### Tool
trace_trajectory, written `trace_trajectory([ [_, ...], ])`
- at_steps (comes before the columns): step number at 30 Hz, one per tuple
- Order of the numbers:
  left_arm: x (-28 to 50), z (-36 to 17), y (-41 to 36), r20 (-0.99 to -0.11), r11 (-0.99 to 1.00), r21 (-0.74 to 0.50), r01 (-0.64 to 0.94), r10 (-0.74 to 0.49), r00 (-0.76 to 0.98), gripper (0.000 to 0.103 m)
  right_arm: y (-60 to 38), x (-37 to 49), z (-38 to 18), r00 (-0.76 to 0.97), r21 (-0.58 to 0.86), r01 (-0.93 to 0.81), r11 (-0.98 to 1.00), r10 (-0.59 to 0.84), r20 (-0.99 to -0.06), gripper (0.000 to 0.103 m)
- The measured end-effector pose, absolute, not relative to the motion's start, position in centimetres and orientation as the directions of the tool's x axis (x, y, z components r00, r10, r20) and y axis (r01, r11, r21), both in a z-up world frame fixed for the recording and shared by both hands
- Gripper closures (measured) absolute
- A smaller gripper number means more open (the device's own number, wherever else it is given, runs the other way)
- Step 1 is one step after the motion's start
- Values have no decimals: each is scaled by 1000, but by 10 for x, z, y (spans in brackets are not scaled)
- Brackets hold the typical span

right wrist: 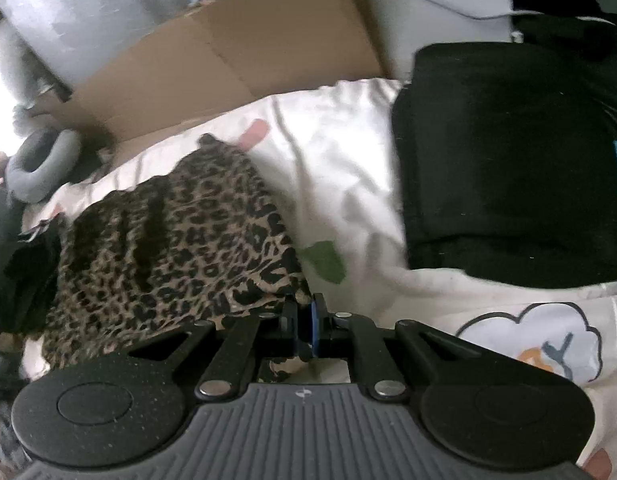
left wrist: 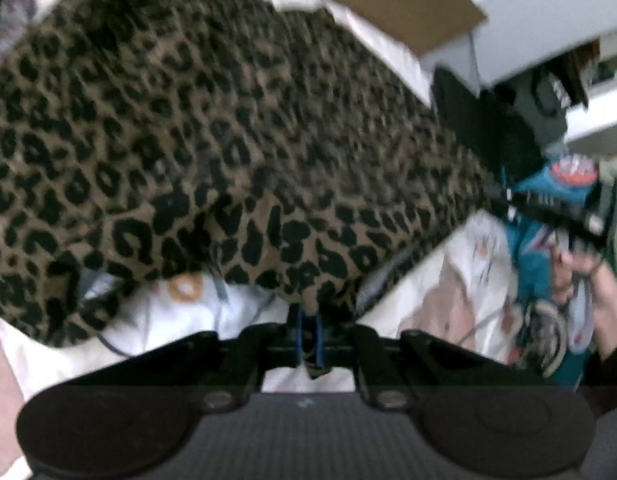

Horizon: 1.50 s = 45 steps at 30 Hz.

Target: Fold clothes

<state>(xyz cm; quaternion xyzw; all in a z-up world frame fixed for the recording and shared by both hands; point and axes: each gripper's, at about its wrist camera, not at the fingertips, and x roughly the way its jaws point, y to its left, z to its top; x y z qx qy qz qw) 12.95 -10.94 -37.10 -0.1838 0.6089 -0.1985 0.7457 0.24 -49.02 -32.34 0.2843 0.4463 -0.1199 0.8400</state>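
Note:
A leopard-print garment (left wrist: pixel 212 140) fills most of the left wrist view, lifted and stretched over the white bedding (left wrist: pixel 180 312). My left gripper (left wrist: pixel 310 332) is shut on its near edge, with cloth pinched between the blue pads. In the right wrist view the same leopard-print garment (right wrist: pixel 168 248) lies bunched to the left on the white bedding (right wrist: pixel 340 184). My right gripper (right wrist: pixel 310 328) is shut on its near corner, a bit of cloth showing below the pads. The other gripper (left wrist: pixel 564 212) appears at the right of the left wrist view, held by a person's hand (left wrist: pixel 600 284).
A folded black garment (right wrist: pixel 508 168) lies on the bed to the right. A cardboard box (right wrist: pixel 236 64) stands behind the bed, with a grey neck pillow (right wrist: pixel 40 168) at far left. The bedding has printed cloud shapes (right wrist: pixel 548 340). A white shelf (left wrist: pixel 548 8) stands at the back.

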Motion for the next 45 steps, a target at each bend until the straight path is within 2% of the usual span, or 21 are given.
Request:
trace_trajectory([
  [2, 128, -377, -114, -844, 857, -509, 78, -514, 152, 86, -493, 4, -333, 547, 358, 481, 800, 46, -836, 98],
  [3, 128, -379, -115, -846, 858, -508, 74, -514, 145, 84, -495, 4, -338, 536, 354, 494, 794, 42, -843, 93],
  [6, 130, -379, -113, -835, 849, -526, 57, -528, 155, 62, -499, -2, -346, 550, 379, 527, 761, 35, -835, 89],
  [7, 131, -380, -111, -834, 848, -528, 43, -527, 164, 52, -501, -4, -348, 557, 390, 537, 748, 33, -830, 75],
  [8, 132, -380, -110, -833, 848, -529, 29, -526, 174, 46, -503, -7, -351, 564, 401, 546, 735, 31, -825, 57],
  [9, 133, -382, -109, -833, 848, -530, 16, -524, 178, 46, -505, -10, -353, 572, 413, 555, 722, 30, -820, 53],
  [13, 135, -395, -109, -842, 849, -526, -49, -511, 173, 46, -508, -12, -367, 598, 468, 564, 680, 54, -799, 52],
  [16, 135, -411, -111, -842, 840, -533, -99, -514, 163, 49, -503, -8, -379, 580, 448, 570, 688, 49, -813, 52],
  [18, 134, -421, -113, -835, 828, -545, -132, -523, 171, 58, -500, -6, -387, 568, 437, 575, 692, 48, -822, 51],
  [20, 132, -427, -116, -836, 826, -545, -147, -522, 167, 78, -497, -4, -395, 559, 429, 579, 694, 46, -828, 51],
  [25, 128, -440, -123, -838, 823, -546, -159, -530, 131, 94, -493, -4, -402, 541, 403, 577, 710, 37, -840, 53],
  [31, 123, -435, -125, -827, 820, -561, -118, -550, 112, 98, -493, -5, -404, 534, 380, 572, 727, 22, -845, 54],
  [32, 122, -435, -124, -825, 817, -565, -119, -555, 104, 98, -492, -5, -404, 531, 372, 567, 735, 18, -847, 58],
  [33, 121, -435, -124, -823, 815, -567, -117, -559, 99, 99, -490, -4, -404, 524, 357, 561, 747, 13, -851, 80],
  [34, 121, -434, -125, -820, 813, -572, -111, -564, 95, 99, -489, -3, -403, 517, 342, 555, 758, 7, -856, 90],
  [36, 121, -430, -127, -811, 805, -584, -100, -578, 90, 99, -489, -3, -397, 520, 329, 542, 773, -1, -854, 98],
  [45, 131, -415, -136, -743, 737, -669, -94, -663, 93, 99, -501, 0, -345, 566, 293, 515, 806, -64, -822, 100],
])
